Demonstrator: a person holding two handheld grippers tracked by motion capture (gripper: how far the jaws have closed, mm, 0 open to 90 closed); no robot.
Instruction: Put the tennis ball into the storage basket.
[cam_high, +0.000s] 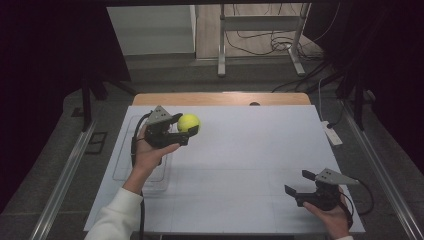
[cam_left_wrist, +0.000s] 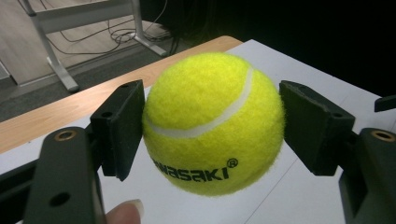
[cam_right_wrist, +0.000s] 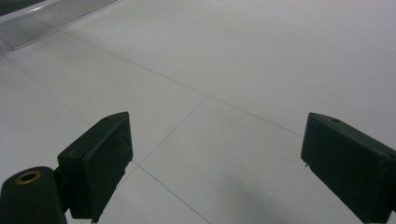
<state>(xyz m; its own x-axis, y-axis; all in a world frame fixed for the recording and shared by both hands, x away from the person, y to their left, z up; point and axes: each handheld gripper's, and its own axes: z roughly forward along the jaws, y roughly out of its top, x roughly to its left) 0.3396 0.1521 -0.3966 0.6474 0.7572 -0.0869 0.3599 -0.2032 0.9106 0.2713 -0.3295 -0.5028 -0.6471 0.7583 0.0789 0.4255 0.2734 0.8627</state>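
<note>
a person's left gripper holds a yellow tennis ball lifted clear of the white tabletop near its far left corner, the jaws pinching the ball on two opposite sides. in the left gripper view the ball sits squarely between the black pads, the left pad pressed into the felt and the right pad at the ball's edge, with a black brand name printed low on its face. the right gripper waits near the right end of the near edge, its jaws spread wide on nothing, the bare tabletop visible between them.

judging from the scene, the pick-up is done: the ball is gripped and off the surface. what remains appears to be carrying it somewhere and letting it go. a clear tray lies along the left edge beneath the left forearm, and it may be where the ball belongs, though nothing confirms this.

the tray's clear walls are hard to trace against the white surface, and the arm covers part of it. a fingertip cuts into the bottom of the left gripper view. the first letter of the brand name curves out of sight. the right hand is cropped by the frame's lower edge.
</note>
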